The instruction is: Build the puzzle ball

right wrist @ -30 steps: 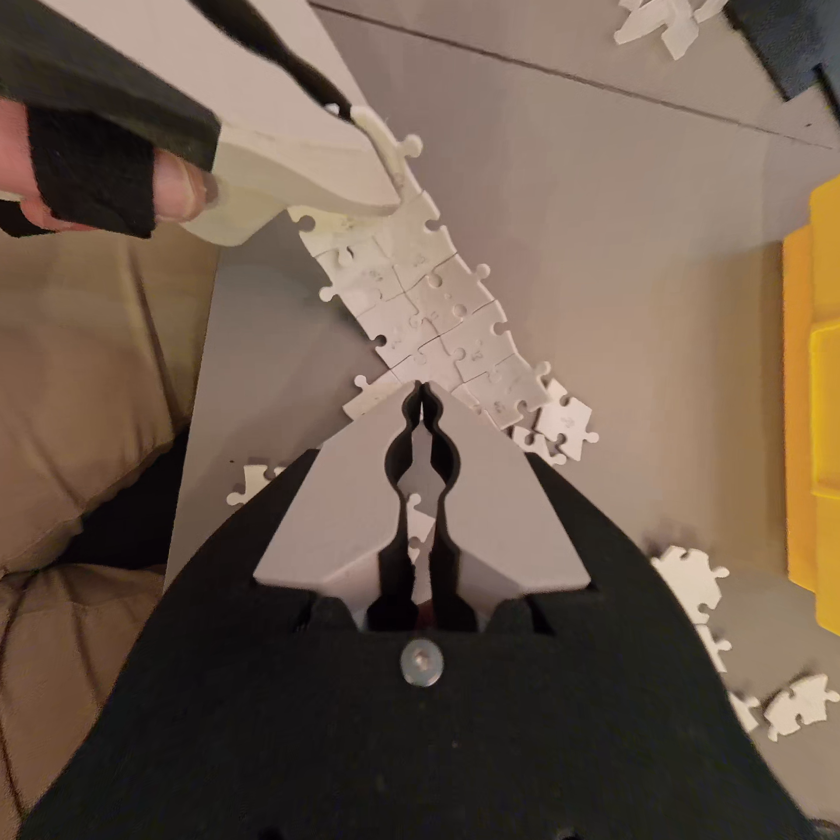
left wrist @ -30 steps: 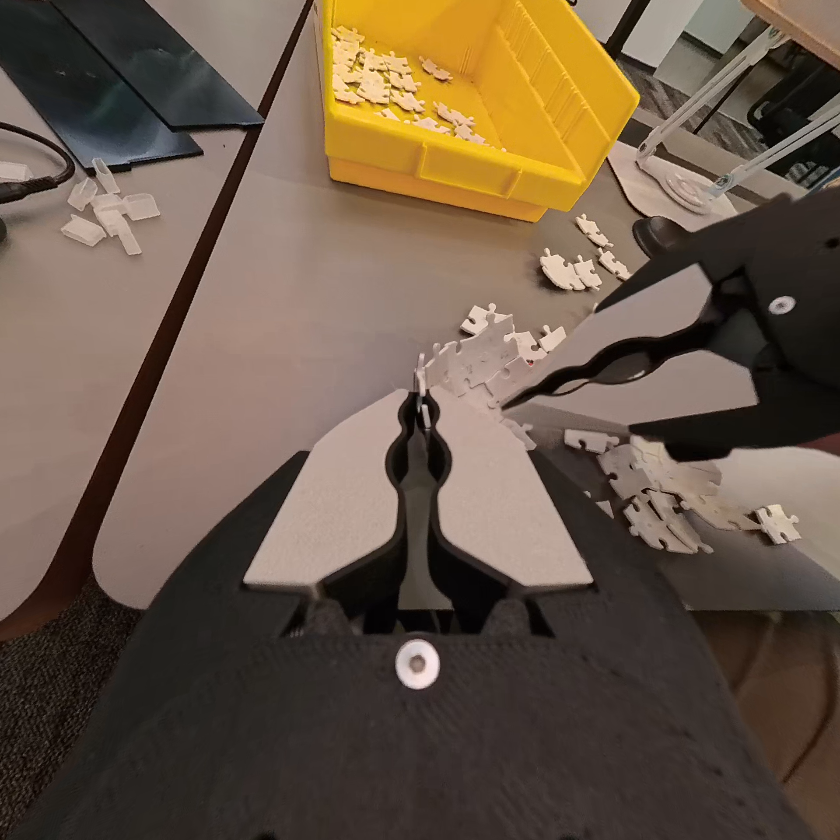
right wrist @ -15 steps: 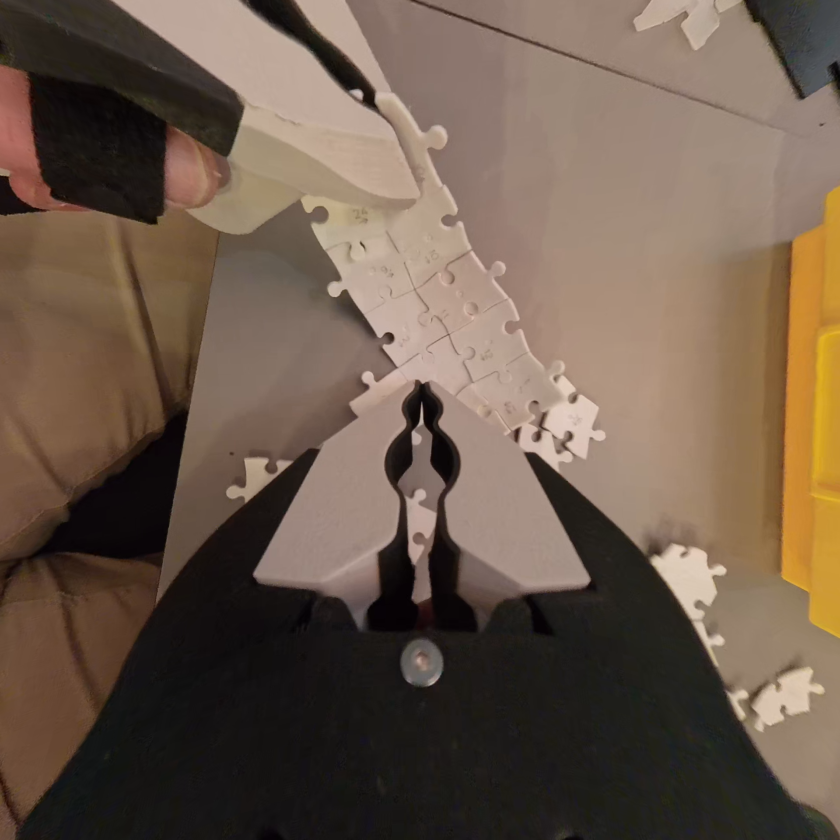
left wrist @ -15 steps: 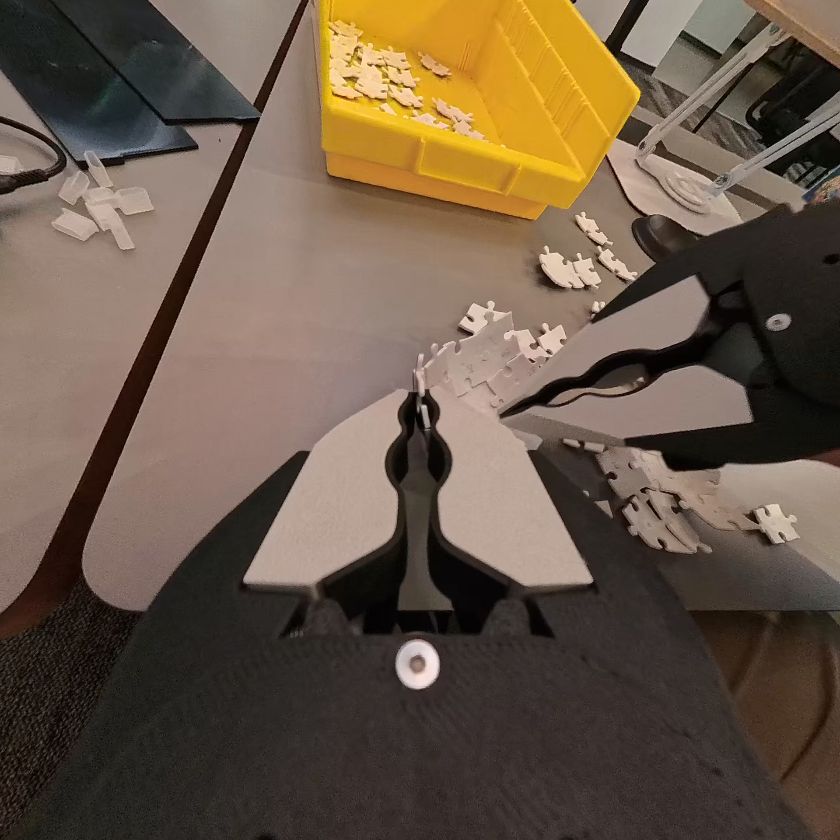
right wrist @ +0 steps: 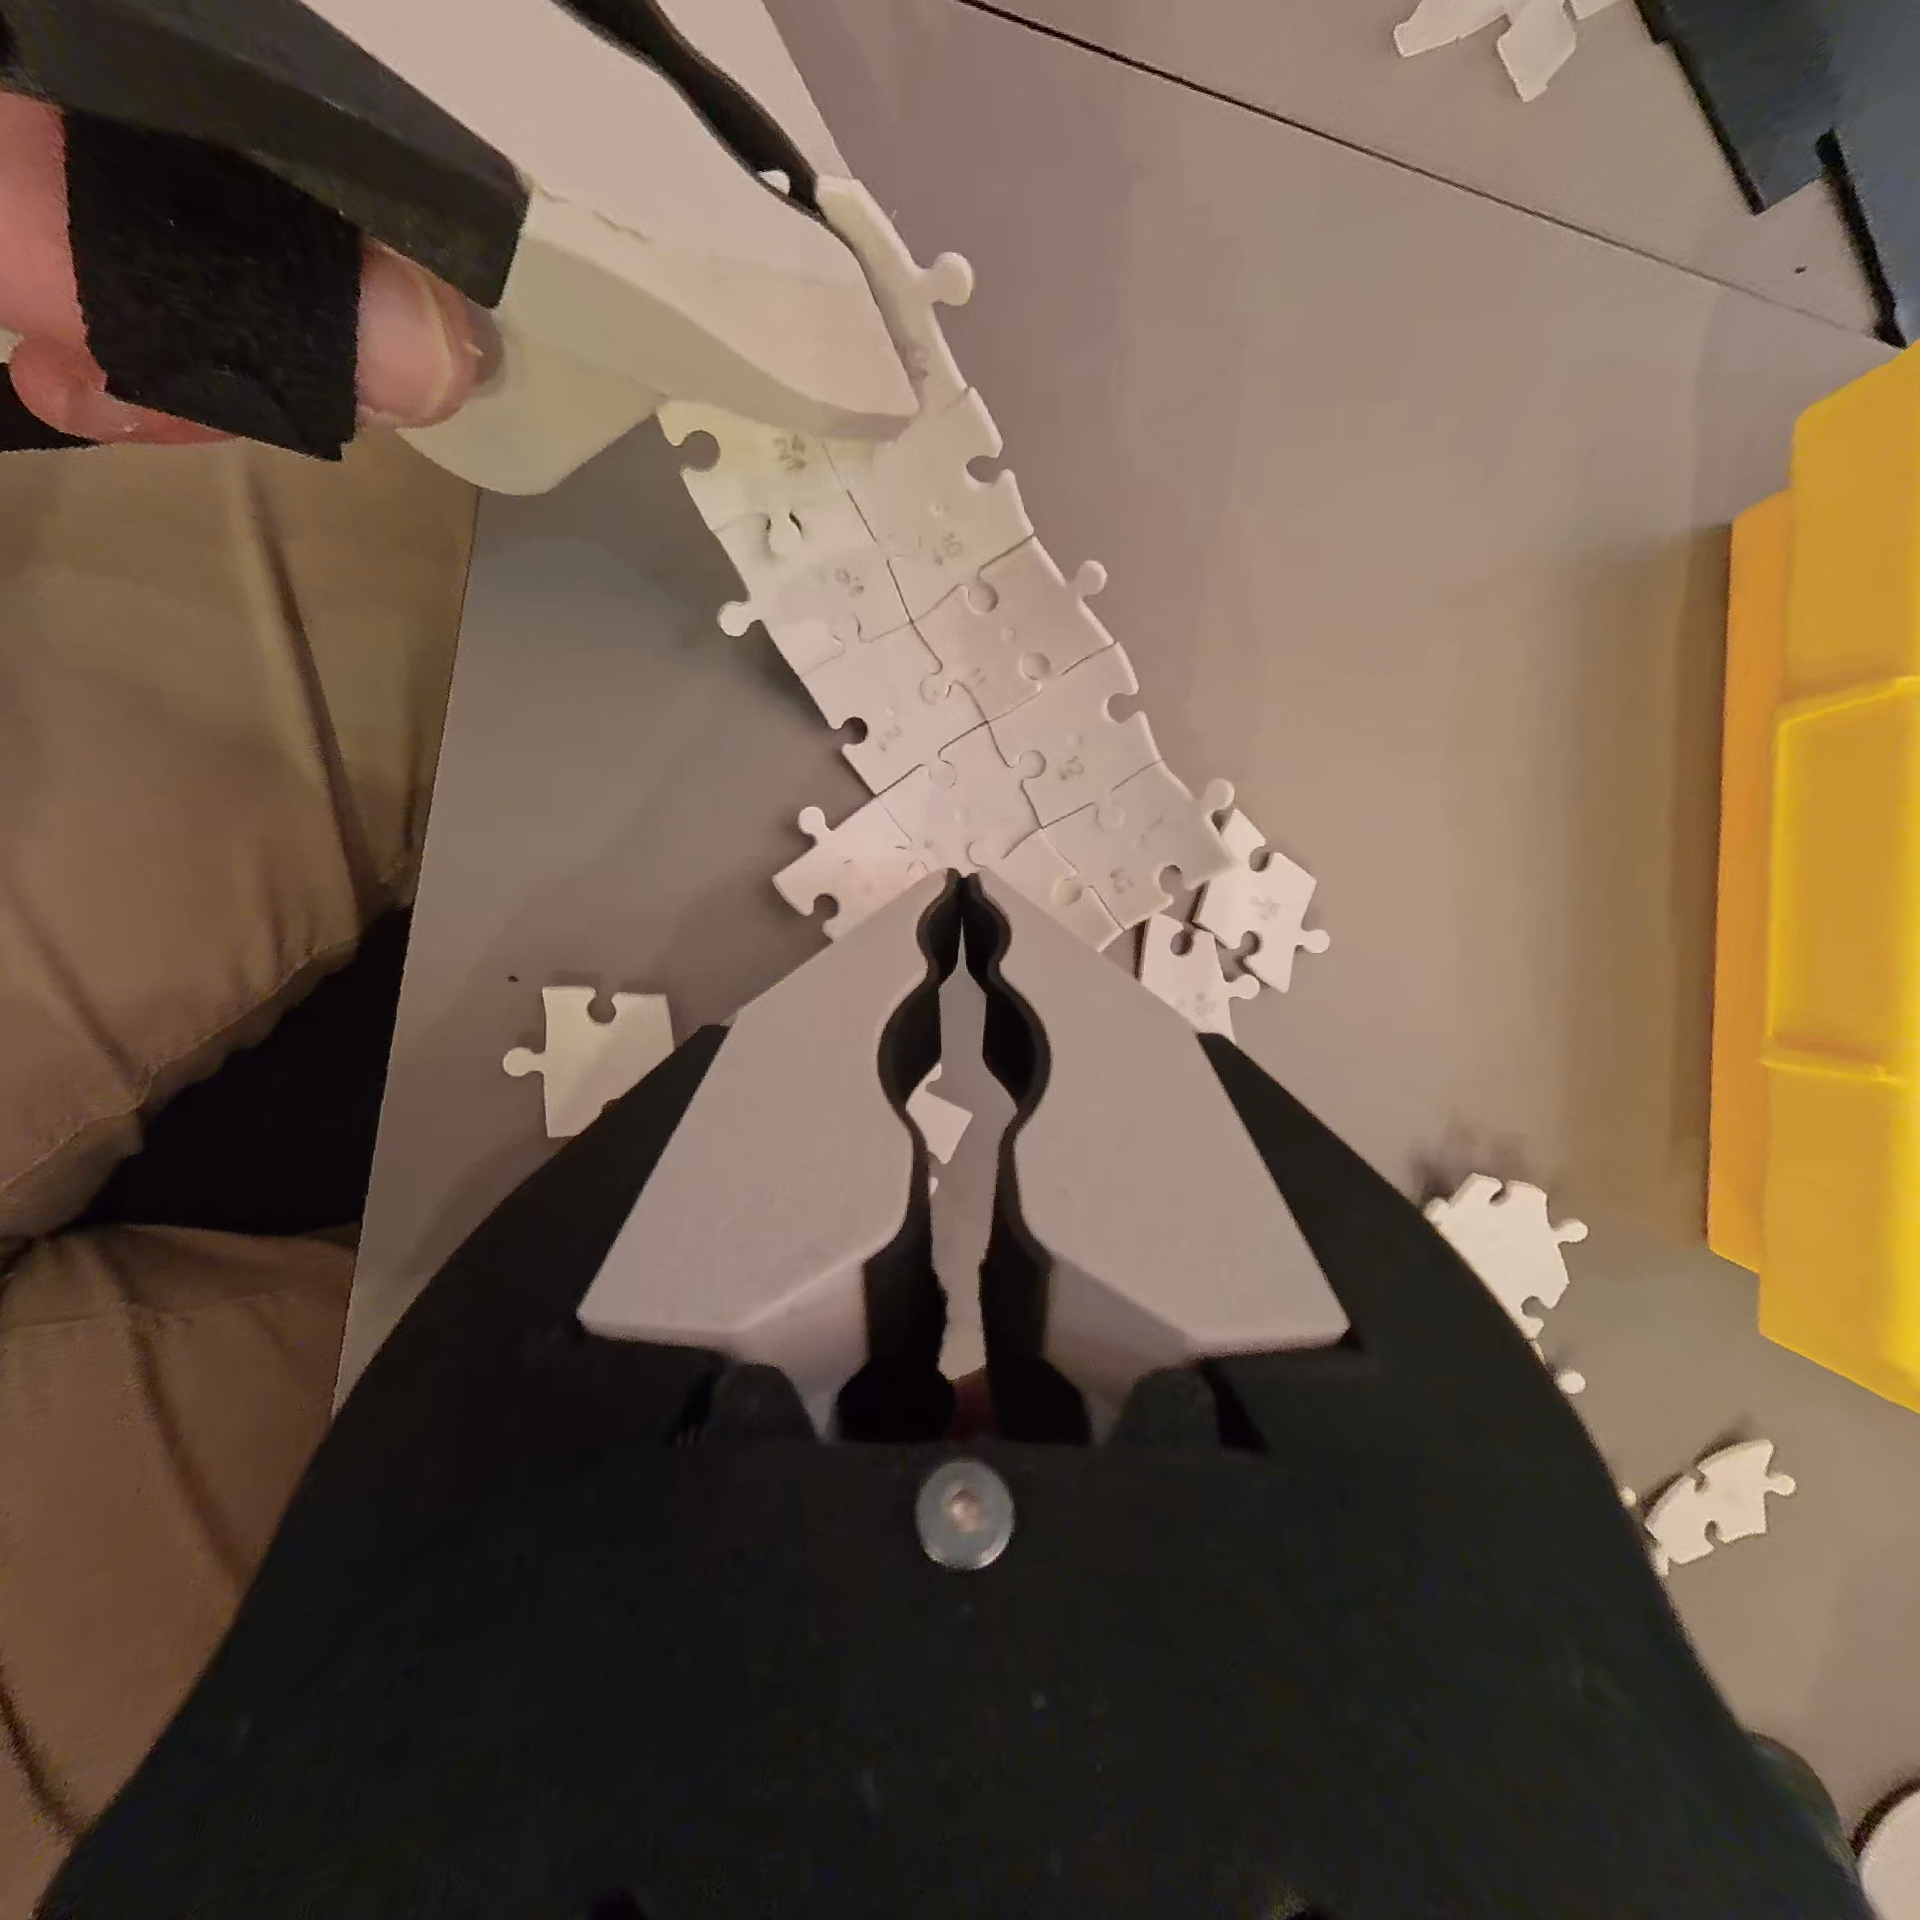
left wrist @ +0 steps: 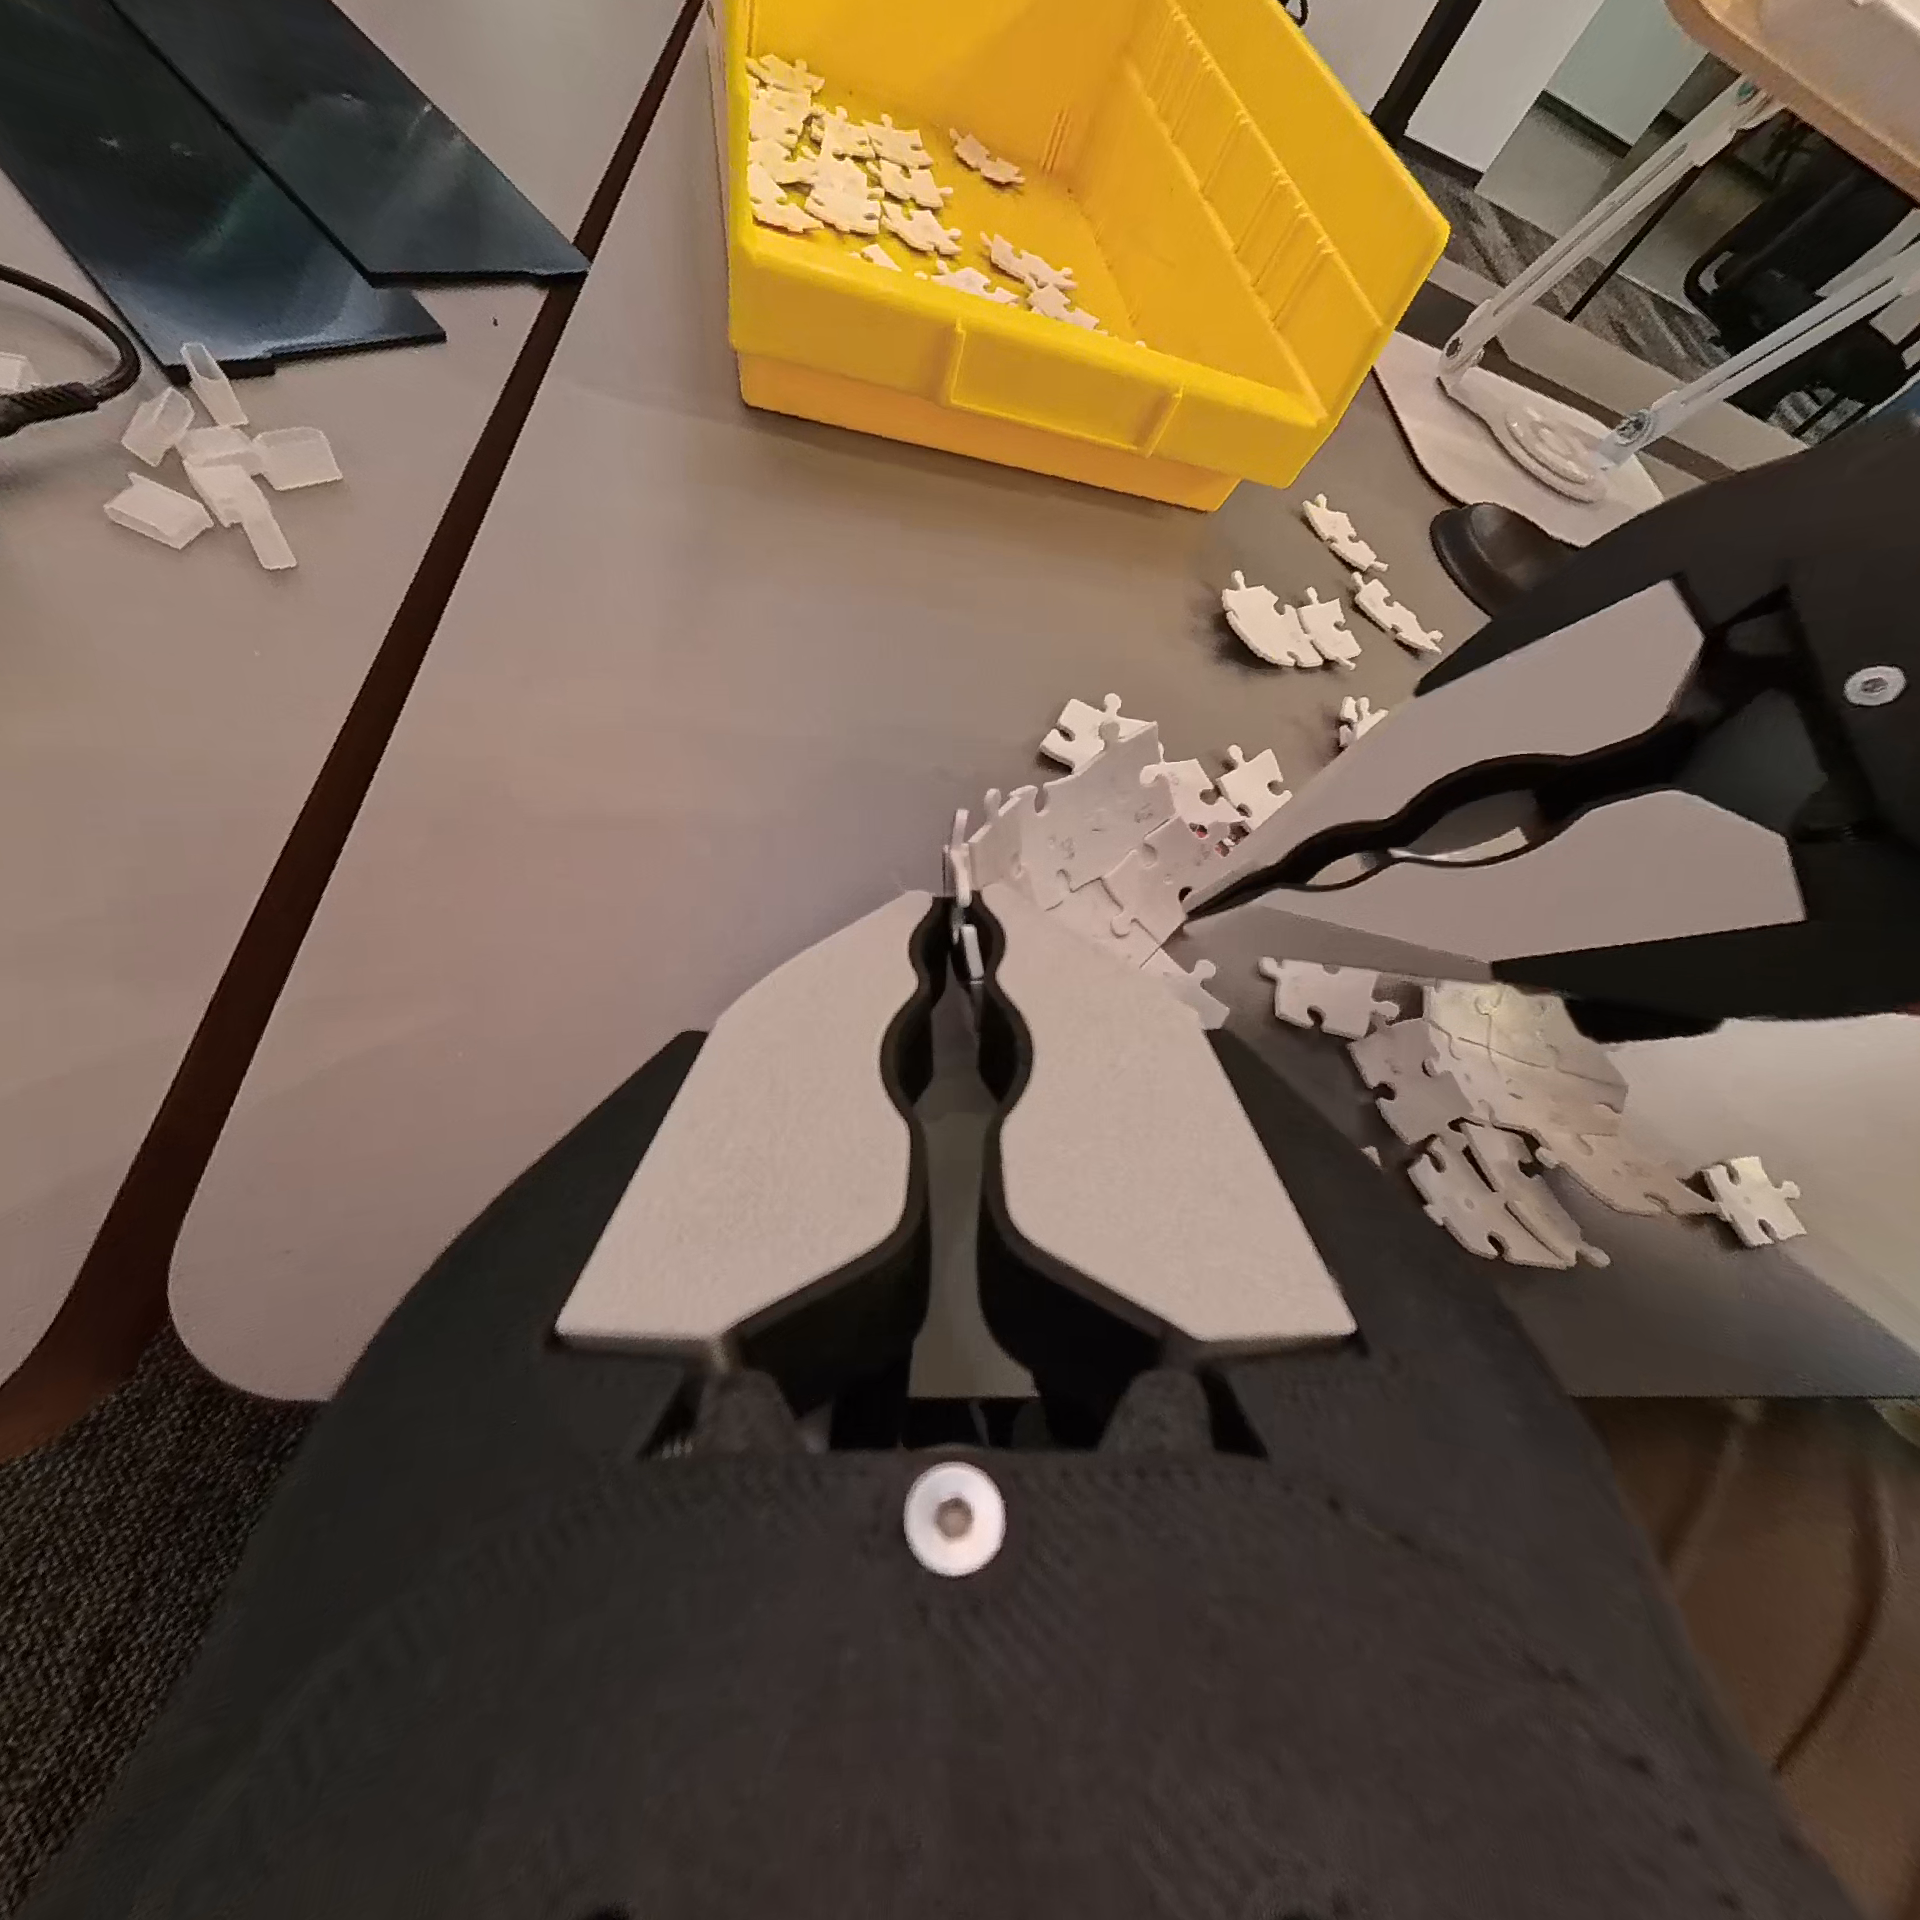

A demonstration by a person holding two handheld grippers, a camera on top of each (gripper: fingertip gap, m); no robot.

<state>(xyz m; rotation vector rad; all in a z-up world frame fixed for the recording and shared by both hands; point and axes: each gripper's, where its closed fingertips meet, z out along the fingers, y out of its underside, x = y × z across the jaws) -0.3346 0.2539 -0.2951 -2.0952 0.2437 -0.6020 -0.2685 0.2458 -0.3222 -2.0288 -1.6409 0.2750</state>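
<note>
A curved strip of joined white puzzle pieces (right wrist: 987, 686) is held over the grey table (left wrist: 675, 675) between both grippers. My left gripper (left wrist: 961, 909) is shut on one end of the strip (left wrist: 1101, 831), which stands on edge at its tips. It also shows in the right wrist view (right wrist: 873, 260), held by a hand at the top left. My right gripper (right wrist: 961, 883) is shut with its tips at the strip's other end, and appears to pinch its edge. It also shows in the left wrist view (left wrist: 1184, 914), coming in from the right.
A yellow bin (left wrist: 1039, 364) with several loose pieces stands at the back; it also shows in the right wrist view (right wrist: 1849, 935). Loose pieces (right wrist: 592, 1049) and a joined curved section (left wrist: 1496, 1091) lie on the table. Clear plastic bits (left wrist: 208, 468) lie at the left. A person's legs (right wrist: 156, 831) are beside the table edge. Left tips to right tips: about 8 cm. The left gripper is farther from the joined curved section (left wrist: 1496, 1091), some 20 cm, than the right, some 11 cm.
Both grippers stay shut on the strip. The strip and grippers have shifted slightly together over the table; the loose pieces have not moved.
</note>
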